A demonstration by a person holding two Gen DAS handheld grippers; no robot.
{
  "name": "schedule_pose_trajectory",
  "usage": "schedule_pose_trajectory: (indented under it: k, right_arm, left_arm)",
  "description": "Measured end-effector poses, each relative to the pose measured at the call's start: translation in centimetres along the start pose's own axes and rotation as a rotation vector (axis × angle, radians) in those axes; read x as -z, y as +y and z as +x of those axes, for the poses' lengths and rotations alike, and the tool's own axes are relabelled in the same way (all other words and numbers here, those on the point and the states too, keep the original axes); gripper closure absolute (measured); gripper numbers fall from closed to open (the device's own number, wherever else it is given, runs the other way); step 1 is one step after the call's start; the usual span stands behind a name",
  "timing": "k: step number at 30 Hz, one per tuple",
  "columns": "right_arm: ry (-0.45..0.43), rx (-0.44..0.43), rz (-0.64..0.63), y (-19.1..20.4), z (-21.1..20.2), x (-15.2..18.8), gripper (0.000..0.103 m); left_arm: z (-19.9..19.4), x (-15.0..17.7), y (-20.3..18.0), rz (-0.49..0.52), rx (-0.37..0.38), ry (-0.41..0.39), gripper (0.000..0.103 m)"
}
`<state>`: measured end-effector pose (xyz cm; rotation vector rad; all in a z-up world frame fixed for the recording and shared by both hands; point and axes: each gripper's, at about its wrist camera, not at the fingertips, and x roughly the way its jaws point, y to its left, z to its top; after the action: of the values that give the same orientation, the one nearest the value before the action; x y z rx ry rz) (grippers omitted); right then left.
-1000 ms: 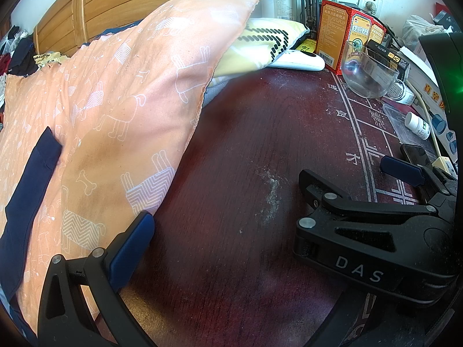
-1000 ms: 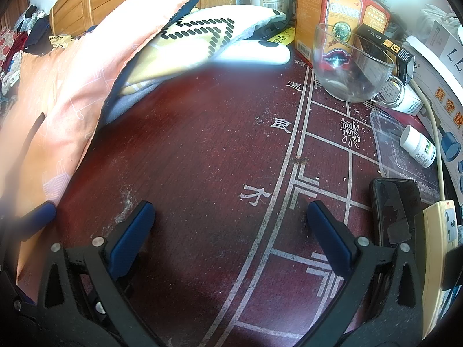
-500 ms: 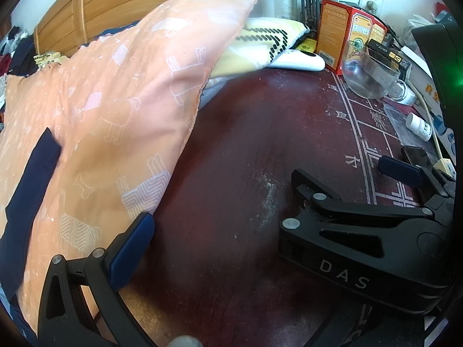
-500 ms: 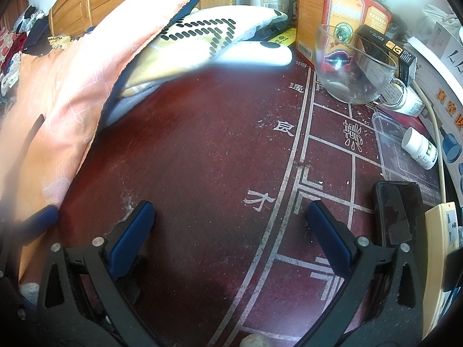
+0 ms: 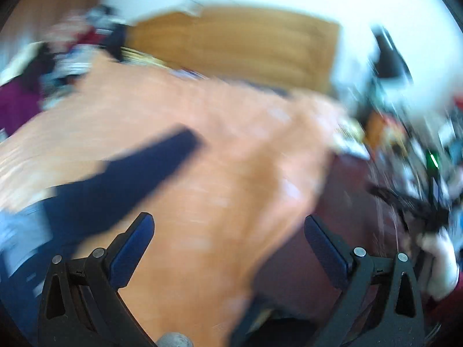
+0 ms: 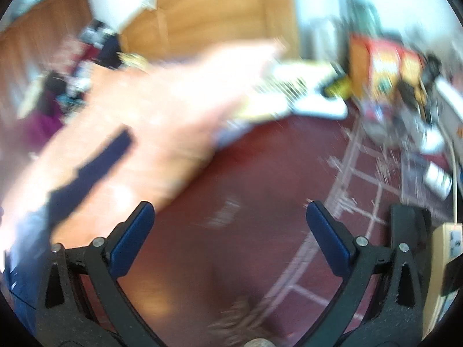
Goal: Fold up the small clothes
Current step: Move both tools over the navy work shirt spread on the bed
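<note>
Both views are motion-blurred. An orange patterned cloth [image 5: 220,156] with a dark navy strip [image 5: 139,173] lies spread at the left, partly draping over the dark red table [image 5: 353,211]. My left gripper [image 5: 228,231] hangs open above the cloth's lower part, nothing between its fingers. In the right wrist view the same orange cloth [image 6: 162,115] and navy strip [image 6: 95,162] fill the left side, and my right gripper [image 6: 230,225] stands open over the bare red table [image 6: 260,190]. The right gripper's black body [image 5: 411,202] shows blurred at the far right of the left view.
A yellow-white patterned cloth [image 6: 292,86] and a white object [image 6: 321,107] lie at the table's back. Red boxes [image 6: 385,66], small bottles and clutter crowd the back right. A beige power strip [image 6: 445,263] sits at the right edge. A wooden headboard [image 5: 231,43] stands behind.
Both grippers have lifted and swung fast toward the left, over the orange cloth; the views are now blurred. The left gripper's view has tilted up, and both fingers now show.
</note>
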<state>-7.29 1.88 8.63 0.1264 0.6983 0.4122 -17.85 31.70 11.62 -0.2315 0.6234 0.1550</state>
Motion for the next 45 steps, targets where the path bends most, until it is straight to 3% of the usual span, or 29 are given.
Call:
schedule_pose_trajectory:
  k: [3,5,7,8,10,11,13,14,18,21,23,27,28,31,32,33,36,39,45]
  right_arm:
    - [-0.162,-0.040,-0.180,6.1,-3.1,-0.7,0.000]
    - [-0.307,-0.159,-0.260,11.1,-8.4,-2.6,0.000]
    - [-0.358,-0.223,-0.311,12.7,-9.4,-4.2,0.000]
    - [-0.463,-0.294,-0.371,15.1,-11.3,-4.3,0.000]
    - [-0.511,-0.372,-0.438,16.9,-11.0,-3.6,0.000]
    - [-0.457,-0.407,-0.453,17.6,-9.3,-3.2,0.000]
    - [-0.223,-0.458,-0.479,19.5,-3.6,-2.3,0.000]
    - [-0.126,-0.464,-0.489,20.4,-0.2,-1.2,0.000]
    - [0.069,-0.448,-0.492,21.6,9.6,0.6,0.000]
    - [0.138,-0.439,-0.447,22.0,13.3,0.1,0.000]
    - [0.168,-0.448,-0.399,22.0,13.5,-0.8,0.000]
    - [0.235,-0.496,-0.200,21.6,15.3,-4.5,0.001]
    - [0.269,-0.520,-0.132,21.0,17.8,-5.7,0.006]
    - [0.373,-0.520,0.033,19.2,25.3,-7.7,0.037]
    - [0.403,-0.520,0.078,18.7,27.4,-8.1,0.044]
    - [0.428,-0.525,0.111,18.4,29.2,-8.2,0.044]
    - [0.456,-0.489,0.144,18.0,32.9,-8.7,0.045]
    - [0.472,-0.395,0.117,18.2,34.5,-8.4,0.045]
    - [0.487,-0.392,0.096,18.6,35.6,-7.6,0.040]
  left_arm:
    - [-9.1,-1.0,5.8,-0.091,-0.120,-0.184,0.000]
    - [-14.6,-1.8,8.1,-0.115,-0.189,-0.297,0.000]
    - [-19.1,-2.5,9.5,-0.115,-0.254,-0.400,0.000]
    - [-21.8,-2.8,9.9,-0.104,-0.293,-0.465,0.000]
    - [-25.9,-2.7,10.2,-0.068,-0.365,-0.583,0.000]
    - [-27.7,-2.1,10.4,-0.039,-0.396,-0.652,0.000]
    - [-29.4,-0.5,11.7,0.001,-0.407,-0.713,0.000]
    - [-29.4,0.1,12.8,0.000,-0.423,-0.695,0.000]
    - [-27.0,2.1,17.0,-0.052,-0.507,-0.558,0.000]
    - [-24.0,4.4,21.1,-0.128,-0.543,-0.430,0.000]
    - [-21.5,5.7,23.5,-0.183,-0.555,-0.371,0.000]
    - [-16.7,8.1,27.3,-0.275,-0.566,-0.267,0.000]
    - [-15.5,8.5,28.1,-0.291,-0.561,-0.246,0.000]
    - [-13.7,9.9,29.2,-0.321,-0.555,-0.200,0.000]
    - [-12.6,10.1,29.9,-0.330,-0.552,-0.183,0.000]
    - [-12.5,10.8,30.2,-0.333,-0.553,-0.170,0.000]
    - [-11.1,11.0,31.4,-0.345,-0.560,-0.134,0.000]
    - [-9.6,11.2,32.5,-0.352,-0.568,-0.103,0.000]
    - [-7.3,10.9,33.3,-0.352,-0.564,-0.082,0.000]
